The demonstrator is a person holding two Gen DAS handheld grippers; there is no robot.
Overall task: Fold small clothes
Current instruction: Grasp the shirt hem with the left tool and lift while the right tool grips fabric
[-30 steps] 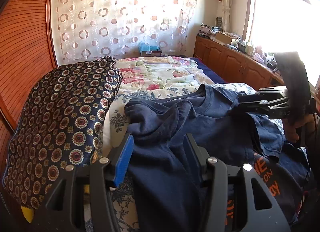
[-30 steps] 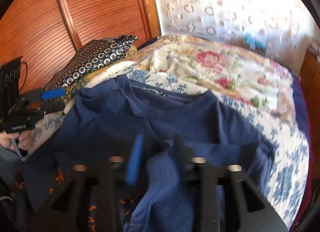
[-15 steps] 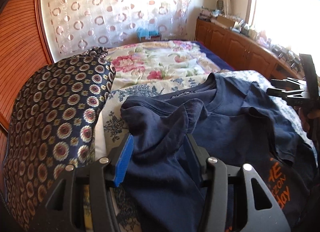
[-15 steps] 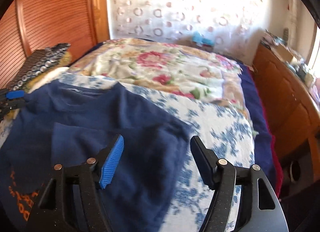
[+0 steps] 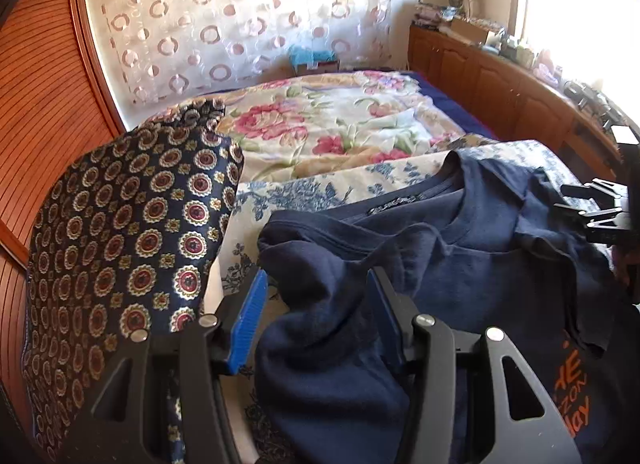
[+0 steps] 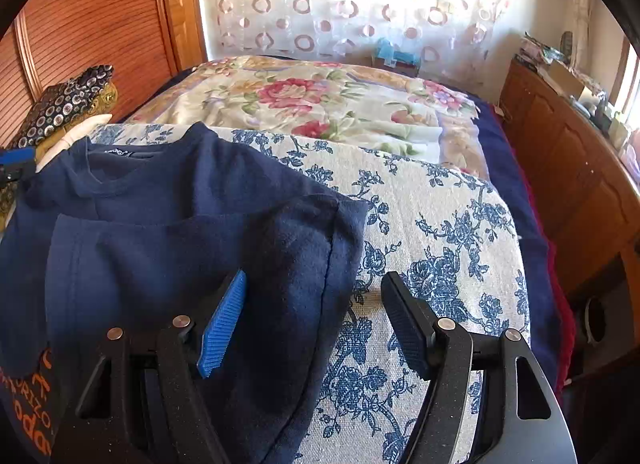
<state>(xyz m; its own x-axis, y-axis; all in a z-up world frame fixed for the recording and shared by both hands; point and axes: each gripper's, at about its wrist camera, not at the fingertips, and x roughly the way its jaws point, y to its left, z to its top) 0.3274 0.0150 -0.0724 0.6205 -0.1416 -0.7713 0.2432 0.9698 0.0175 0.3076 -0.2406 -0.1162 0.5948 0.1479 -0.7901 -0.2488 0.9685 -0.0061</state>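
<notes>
Left wrist view: the left gripper (image 5: 316,312) stands half spread, a raised fold of the navy T-shirt (image 5: 460,264) bunched between its fingers; whether the pads press it cannot be told. A patterned dark cushion (image 5: 132,248) crowds close on the claw's left. Ahead lies a floral bedspread (image 5: 340,128); the right gripper (image 5: 596,212) sits far right.

Right wrist view: the right gripper (image 6: 312,320) is spread wide, gripping nothing. The shirt's folded sleeve edge (image 6: 336,248) lies under its blue finger; bare blue-flowered cover (image 6: 440,232) spreads ahead and right, toward wooden cabinets (image 6: 568,152).
</notes>
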